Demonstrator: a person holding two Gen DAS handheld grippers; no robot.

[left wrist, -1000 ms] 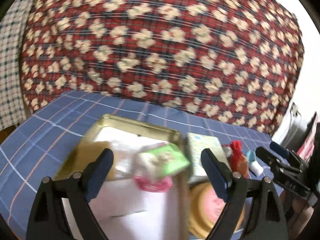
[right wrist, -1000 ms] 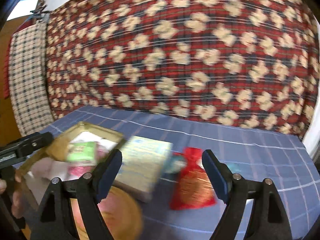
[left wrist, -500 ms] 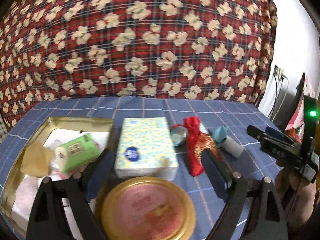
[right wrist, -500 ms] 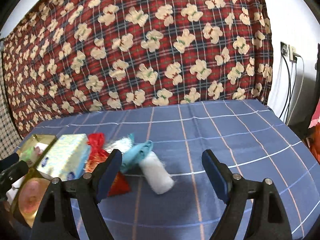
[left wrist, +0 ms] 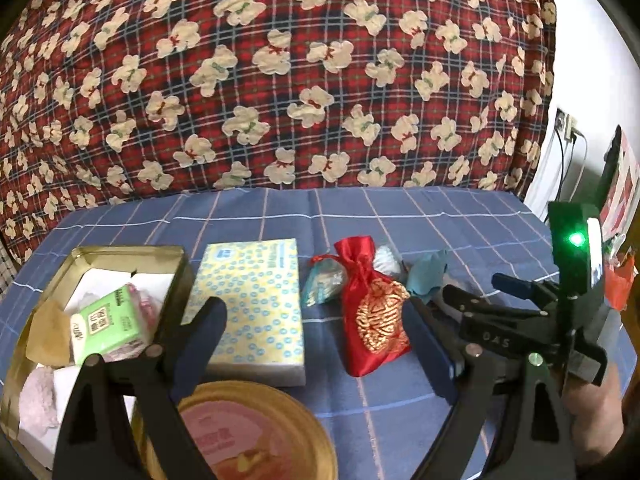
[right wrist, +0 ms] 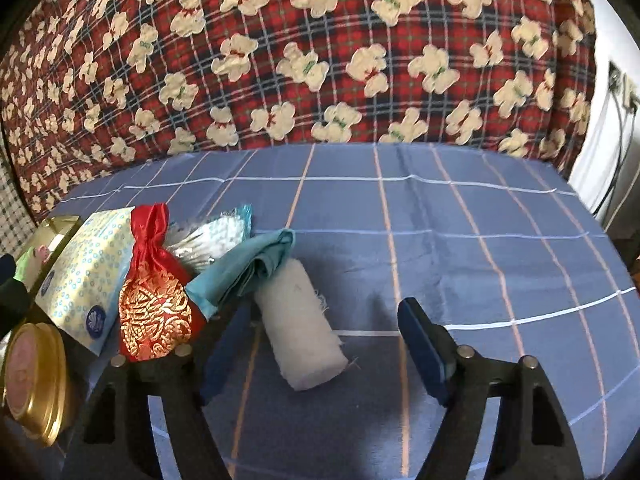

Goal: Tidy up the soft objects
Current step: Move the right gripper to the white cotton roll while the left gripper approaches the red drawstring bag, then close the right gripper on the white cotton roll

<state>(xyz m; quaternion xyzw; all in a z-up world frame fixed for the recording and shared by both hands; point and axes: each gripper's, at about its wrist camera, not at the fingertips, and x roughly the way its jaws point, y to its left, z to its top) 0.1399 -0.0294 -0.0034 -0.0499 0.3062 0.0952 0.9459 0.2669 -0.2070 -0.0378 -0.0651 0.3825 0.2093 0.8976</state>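
Where the left wrist view reached the bottom edge, the round gold lid was cut off and partly covered by the left gripper, whose jaws stood wide apart and held nothing. Its left finger overlapped the near corner of the tissue pack, which lay just beside the gold tin; inside the tin sat a green packet, a brown scrap and something pink, too jumbled to name. Right of the tissue pack lay the red pouch, between the fingers and beyond their tips. Behind it a teal cloth was half hidden by the right gripper. Seen from the right wrist view, the right gripper was also spread open and empty, with the white roll lying between its fingers, nearer the left one and touching the teal cloth. The red pouch lay left of that finger, and the lid was cut by the frame edge.
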